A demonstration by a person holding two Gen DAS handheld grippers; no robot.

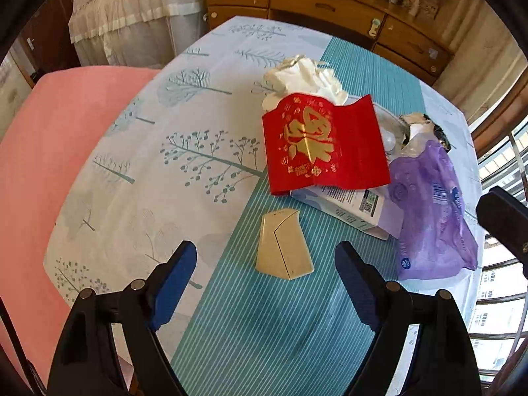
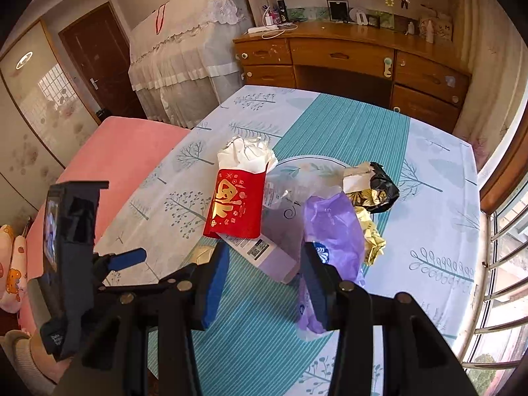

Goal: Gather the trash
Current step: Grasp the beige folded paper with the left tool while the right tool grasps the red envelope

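Observation:
A pile of trash lies on the tree-print tablecloth (image 1: 184, 125): a red envelope with gold print (image 1: 323, 145), crumpled white tissue (image 1: 303, 76), a purple plastic bag (image 1: 429, 204), a lavender carton (image 1: 356, 208) and a black-and-gold wrapper (image 2: 379, 188). A small gold box (image 1: 283, 244) lies apart, nearer to me. My left gripper (image 1: 264, 246) is open just above it, one finger on each side, not touching it. My right gripper (image 2: 264, 254) hangs over the carton (image 2: 274, 260) with its jaws apart and nothing pressed between them. The purple bag (image 2: 333, 227) runs behind its right finger.
A patterned plate (image 2: 316, 165) sits under the pile, and crumpled gold foil (image 2: 373, 234) lies beside the bag. A pink cover (image 1: 49, 165) lies left of the table. A wooden desk (image 2: 346, 52) stands behind it. Window bars (image 2: 495, 264) run along the right.

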